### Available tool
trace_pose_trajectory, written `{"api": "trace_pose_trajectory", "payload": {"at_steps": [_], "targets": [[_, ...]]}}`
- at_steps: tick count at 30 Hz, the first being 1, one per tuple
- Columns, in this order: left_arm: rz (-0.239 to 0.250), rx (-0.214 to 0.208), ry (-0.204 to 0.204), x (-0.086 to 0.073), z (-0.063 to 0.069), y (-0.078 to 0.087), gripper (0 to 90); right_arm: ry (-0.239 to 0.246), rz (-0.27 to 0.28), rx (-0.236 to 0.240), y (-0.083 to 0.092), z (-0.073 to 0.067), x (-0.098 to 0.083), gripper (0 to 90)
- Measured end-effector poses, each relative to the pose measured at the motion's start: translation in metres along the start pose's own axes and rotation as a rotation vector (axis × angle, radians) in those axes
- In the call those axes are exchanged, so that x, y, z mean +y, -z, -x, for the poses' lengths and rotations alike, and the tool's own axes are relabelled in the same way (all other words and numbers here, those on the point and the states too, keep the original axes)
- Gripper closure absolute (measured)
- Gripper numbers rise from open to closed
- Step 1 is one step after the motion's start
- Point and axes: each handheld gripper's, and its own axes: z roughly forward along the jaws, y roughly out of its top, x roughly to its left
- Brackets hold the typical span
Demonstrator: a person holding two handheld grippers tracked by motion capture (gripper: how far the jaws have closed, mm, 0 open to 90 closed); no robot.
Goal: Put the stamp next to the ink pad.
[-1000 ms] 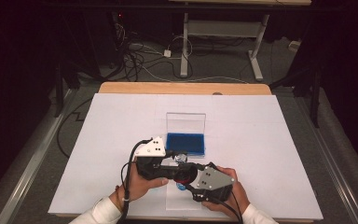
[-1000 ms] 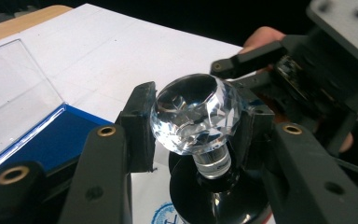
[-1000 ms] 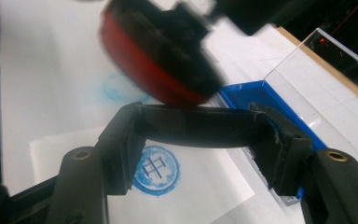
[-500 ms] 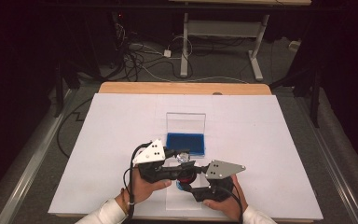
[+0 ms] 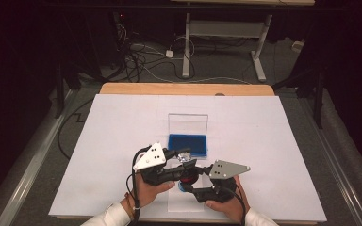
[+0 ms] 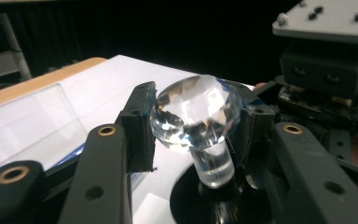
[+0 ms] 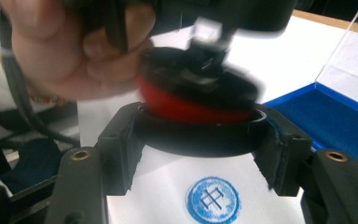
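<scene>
Stamp above the counter (image 5: 273,141), over its blue print (image 7: 213,199): left claw (image 6: 193,123) clamps the faceted crystal knob (image 6: 196,112), hard, slick, chip-prone; right claw (image 7: 198,140) grips the black base ring (image 7: 196,137), rigid, the surer hold

1. stamp knob (image 6: 195,112): clear faceted glass or crystal, glossy, on a smooth clear stem.
2. stamp base (image 7: 200,116): glossy black disc over a red layer.
3. left gripper (image 6: 193,126): matt black plastic, brass-coloured inserts.
4. ink pad case (image 5: 187,144): clear plastic lid, matt blue pad.
5. paper (image 7: 168,186): matt white, bearing a blue print (image 7: 213,199).
6. table (image 5: 184,88): smooth wood edge.
</scene>
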Motion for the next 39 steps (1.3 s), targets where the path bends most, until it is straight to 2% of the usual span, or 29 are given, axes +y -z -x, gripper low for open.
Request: {"api": "trace_pose_trajectory", "payload": {"at_steps": [5, 9, 11, 16, 17, 21, 22, 23, 25, 26, 28, 30, 32, 33, 34, 35, 39], "targets": [[0.007, 0.025, 0.008, -0.004, 0.002, -0.004, 54.9, -0.065, 0.007, 0.026, -0.003, 0.003, -0.004, 38.9], [0.0, 0.029, 0.006, -0.006, 0.0, -0.003, 54.9, -0.094, 0.006, 0.028, -0.003, 0.005, -0.006, 38.9], [0.0, 0.017, 0.029, -0.006, -0.003, -0.002, 54.9, -0.087, 0.009, 0.018, -0.002, 0.007, -0.006, 38.9], [-0.002, 0.011, 0.049, -0.006, -0.006, 0.0, 54.9, -0.074, 0.017, 0.001, 0.001, 0.008, -0.005, 38.9], [-0.001, 0.009, 0.067, -0.007, -0.008, 0.0, 54.9, -0.074, 0.02, 0.0, 0.002, 0.008, -0.005, 38.9], [0.018, 0.017, 0.075, -0.008, -0.007, 0.0, 54.9, -0.074, 0.021, -0.003, 0.001, 0.008, -0.005, 38.9], [0.02, -0.004, 0.078, -0.009, -0.006, -0.001, 54.9, -0.069, 0.017, -0.012, 0.001, 0.008, -0.004, 38.9], [0.02, -0.004, 0.078, -0.009, -0.006, -0.001, 55.0, -0.069, 0.011, -0.008, 0.0, 0.008, -0.005, 38.9], [0.009, 0.016, 0.057, -0.008, -0.004, -0.002, 54.9, -0.068, 0.009, -0.007, -0.001, 0.007, -0.005, 38.9], [0.014, 0.02, 0.062, -0.007, -0.003, -0.002, 55.0, -0.08, 0.015, 0.006, -0.002, 0.007, -0.006, 38.9], [0.023, 0.022, 0.064, -0.006, -0.003, -0.003, 55.0, -0.078, 0.026, 0.009, -0.001, 0.006, -0.005, 38.9], [0.052, 0.018, 0.087, -0.007, -0.004, -0.003, 55.0, -0.079, 0.035, 0.012, -0.001, 0.007, -0.004, 38.9], [0.056, 0.016, 0.089, -0.007, -0.004, -0.004, 55.0, -0.084, 0.036, 0.013, -0.002, 0.006, -0.004, 38.9], [0.071, 0.017, 0.109, -0.009, -0.004, -0.003, 55.0, -0.085, 0.037, 0.014, -0.002, 0.006, -0.004, 38.9], [0.071, 0.017, 0.109, -0.009, -0.004, -0.003, 55.0, -0.094, 0.047, 0.017, -0.001, 0.007, -0.005, 38.9], [0.092, 0.009, 0.14, -0.01, -0.006, -0.004, 55.0, -0.101, 0.055, 0.021, -0.001, 0.007, -0.005, 38.9], [0.106, 0.015, 0.12, -0.01, -0.004, -0.004, 55.1, -0.114, 0.072, 0.037, 0.0, 0.007, -0.005, 38.9]]}}
